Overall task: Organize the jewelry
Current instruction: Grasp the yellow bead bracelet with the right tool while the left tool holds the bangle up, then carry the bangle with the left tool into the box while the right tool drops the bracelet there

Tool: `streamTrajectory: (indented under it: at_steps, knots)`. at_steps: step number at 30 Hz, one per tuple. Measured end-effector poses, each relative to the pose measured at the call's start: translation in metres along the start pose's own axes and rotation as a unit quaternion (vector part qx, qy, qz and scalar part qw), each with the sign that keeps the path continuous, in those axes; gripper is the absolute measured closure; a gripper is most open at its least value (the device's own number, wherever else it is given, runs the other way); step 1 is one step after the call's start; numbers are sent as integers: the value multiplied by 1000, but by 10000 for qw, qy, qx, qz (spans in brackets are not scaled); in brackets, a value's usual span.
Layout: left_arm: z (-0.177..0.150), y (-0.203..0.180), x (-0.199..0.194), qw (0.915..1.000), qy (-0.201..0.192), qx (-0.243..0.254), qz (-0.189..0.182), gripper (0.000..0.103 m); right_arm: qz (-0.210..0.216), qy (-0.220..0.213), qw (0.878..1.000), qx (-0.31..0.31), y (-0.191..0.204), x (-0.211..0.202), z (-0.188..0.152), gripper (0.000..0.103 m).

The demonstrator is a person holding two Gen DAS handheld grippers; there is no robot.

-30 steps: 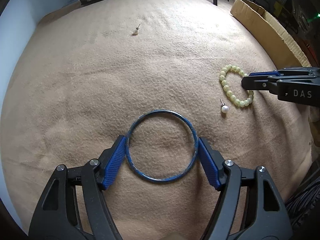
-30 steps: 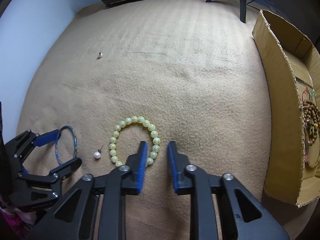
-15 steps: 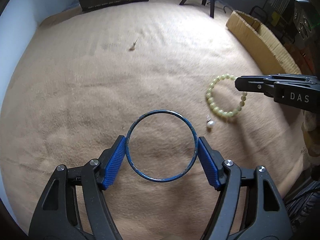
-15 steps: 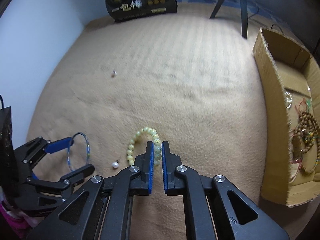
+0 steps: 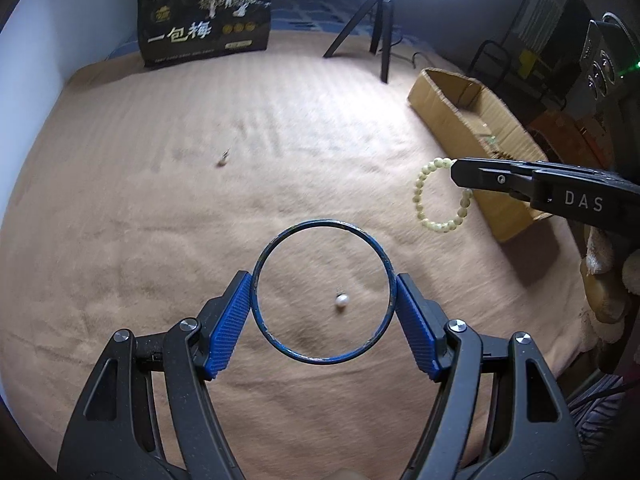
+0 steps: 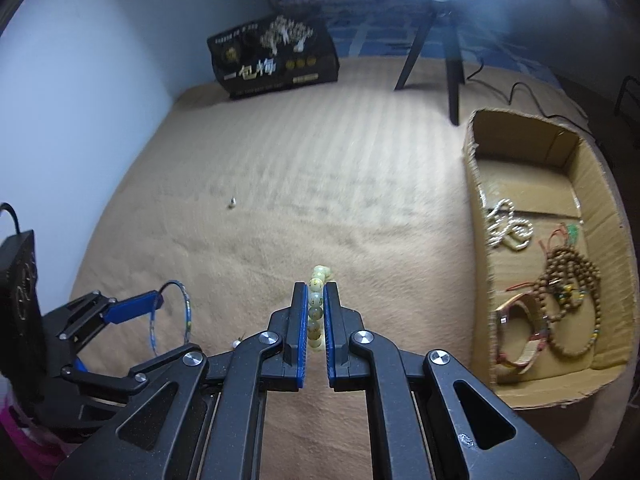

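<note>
A: Nearest, in the left view: left gripper [image 5: 323,312], jaws spread to the width of the blue bangle [image 5: 322,291] and pressed on its two sides, ring lifted clear of the tan blanket [image 5: 160,240]. Seen through the ring, lying on the blanket: one pearl earring [image 5: 342,300].

B: And the right gripper [image 6: 315,322]? Jaws narrow, clamped on the pale green bead bracelet [image 6: 316,308], loop dangling in the air just short of the cardboard box [image 6: 480,216].

A: Step in hand, by the look of it: carrying, both pieces up and bound for the box. Already inside: brown bead strands [image 6: 576,300], a whitish chain [image 6: 506,226], a wooden bangle [image 6: 520,336].

B: Next move, likely: swing right over the near wall of the box, lower inside, then ease the jaws apart. Care needed with the dangling loop, apt to catch on the wall. Same route for the blue bangle, kept level so as not to slip out.

A: Farther off, well apart from everything: a second earring [image 5: 222,159], blurred, alone on the blanket. Beyond it a black packet [image 5: 204,28] and tripod legs [image 5: 376,24].

B: Two earrings left, then.
</note>
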State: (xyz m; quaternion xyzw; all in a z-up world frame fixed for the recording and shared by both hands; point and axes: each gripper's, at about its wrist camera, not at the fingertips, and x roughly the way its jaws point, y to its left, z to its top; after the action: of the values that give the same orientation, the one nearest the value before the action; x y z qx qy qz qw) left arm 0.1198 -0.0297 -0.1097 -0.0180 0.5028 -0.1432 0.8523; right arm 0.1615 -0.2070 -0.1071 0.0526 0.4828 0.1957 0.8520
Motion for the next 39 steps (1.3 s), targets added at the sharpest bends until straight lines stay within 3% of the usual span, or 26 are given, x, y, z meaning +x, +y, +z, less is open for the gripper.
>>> streamTrajectory:
  at_steps: [20,39]
  knots:
    - [58,-87,3,9968,-464,413,-500,30,-400,-899,9931,638,-86,-74,33,97]
    - [111,-165,55,9924,-512,852,-729,30,-817,-928,9862,1104,-157,-62,61,97]
